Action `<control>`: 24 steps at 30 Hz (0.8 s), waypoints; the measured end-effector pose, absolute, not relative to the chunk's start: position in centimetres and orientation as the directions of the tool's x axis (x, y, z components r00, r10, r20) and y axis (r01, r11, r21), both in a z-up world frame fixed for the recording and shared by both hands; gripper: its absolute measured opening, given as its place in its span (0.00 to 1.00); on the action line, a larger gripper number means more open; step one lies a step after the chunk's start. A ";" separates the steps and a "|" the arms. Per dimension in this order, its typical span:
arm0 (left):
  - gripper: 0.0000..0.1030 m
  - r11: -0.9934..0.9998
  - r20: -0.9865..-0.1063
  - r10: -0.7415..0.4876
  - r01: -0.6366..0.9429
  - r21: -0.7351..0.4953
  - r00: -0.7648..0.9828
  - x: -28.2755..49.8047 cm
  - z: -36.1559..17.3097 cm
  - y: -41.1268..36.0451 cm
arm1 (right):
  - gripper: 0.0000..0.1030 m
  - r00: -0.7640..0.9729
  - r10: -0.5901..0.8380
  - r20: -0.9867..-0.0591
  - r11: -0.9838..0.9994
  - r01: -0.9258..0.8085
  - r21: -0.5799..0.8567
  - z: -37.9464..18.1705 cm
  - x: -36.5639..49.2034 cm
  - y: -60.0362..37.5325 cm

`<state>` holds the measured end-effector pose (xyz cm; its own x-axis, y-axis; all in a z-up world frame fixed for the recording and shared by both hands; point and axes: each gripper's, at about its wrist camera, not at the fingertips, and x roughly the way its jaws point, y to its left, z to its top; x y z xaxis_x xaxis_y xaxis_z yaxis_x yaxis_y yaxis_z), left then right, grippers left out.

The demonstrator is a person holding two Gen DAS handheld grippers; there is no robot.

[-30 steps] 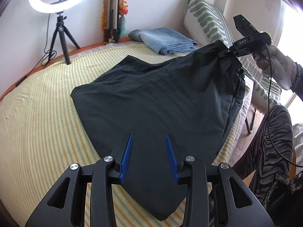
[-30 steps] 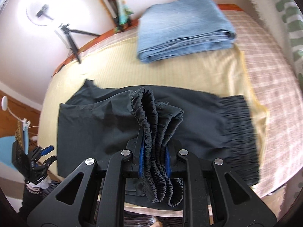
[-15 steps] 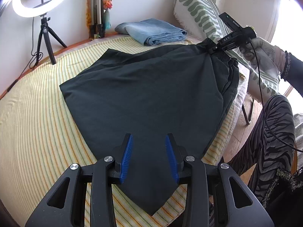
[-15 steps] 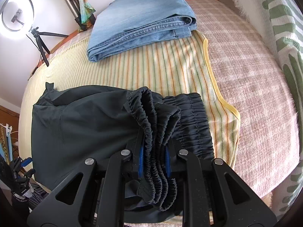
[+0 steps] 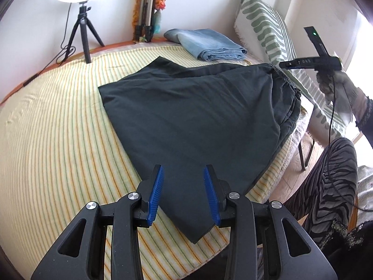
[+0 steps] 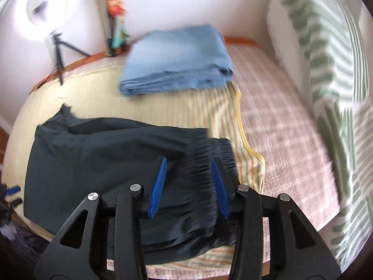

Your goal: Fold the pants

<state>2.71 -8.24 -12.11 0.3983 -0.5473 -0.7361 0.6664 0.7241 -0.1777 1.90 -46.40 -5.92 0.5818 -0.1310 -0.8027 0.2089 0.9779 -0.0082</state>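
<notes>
so the left gripper (image 5: 183, 194) is hovering with jaws parted and empty over the dark pants (image 5: 198, 119), lying folded at the bed's near edge, while the right gripper (image 6: 187, 184), jaws just opening, is letting the waistband (image 6: 205, 163) settle flat.

The right tool (image 6: 188, 182), jaws just opening, hangs apart over the dark pants' (image 6: 112, 163) gathered waistband (image 6: 202, 163).

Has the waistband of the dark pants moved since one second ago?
Yes. The waistband has dropped from the right gripper, whose jaws have just been opening, and lies flat below the folded jeans.
</notes>
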 end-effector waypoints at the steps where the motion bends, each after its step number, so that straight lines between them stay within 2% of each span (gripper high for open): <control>1: 0.33 0.728 -0.736 -0.548 0.660 -0.186 0.398 2.7 -12.2 -8.0 | 0.41 0.582 -0.150 -0.799 0.980 0.196 -0.041 -5.8 1.7 -45.5; 3: 0.33 0.739 -0.738 -0.550 0.639 -0.213 0.390 2.9 -12.4 -7.7 | 0.41 0.591 -0.144 -0.794 0.983 0.176 -0.047 -5.7 1.4 -44.1; 6: 0.41 0.752 -0.740 -0.558 0.605 -0.261 0.375 3.0 -12.8 -7.1 | 0.41 0.559 -0.101 -0.823 0.991 0.127 -0.036 -6.9 1.8 -42.8; 17: 0.42 0.780 -0.748 -0.577 0.494 -0.385 0.328 3.7 -15.3 -6.6 | 0.42 0.459 -0.094 -0.883 0.985 0.172 -0.015 -12.8 3.0 -44.0; 20: 0.42 0.776 -0.734 -0.587 0.495 -0.391 0.340 3.6 -15.1 -6.9 | 0.43 0.453 -0.117 -0.884 0.983 0.181 -0.038 -12.3 3.2 -43.4; 24: 0.39 0.773 -0.719 -0.600 0.488 -0.405 0.352 3.6 -15.2 -7.1 | 0.44 0.514 -0.006 -0.858 0.992 0.110 0.059 -9.2 3.5 -40.0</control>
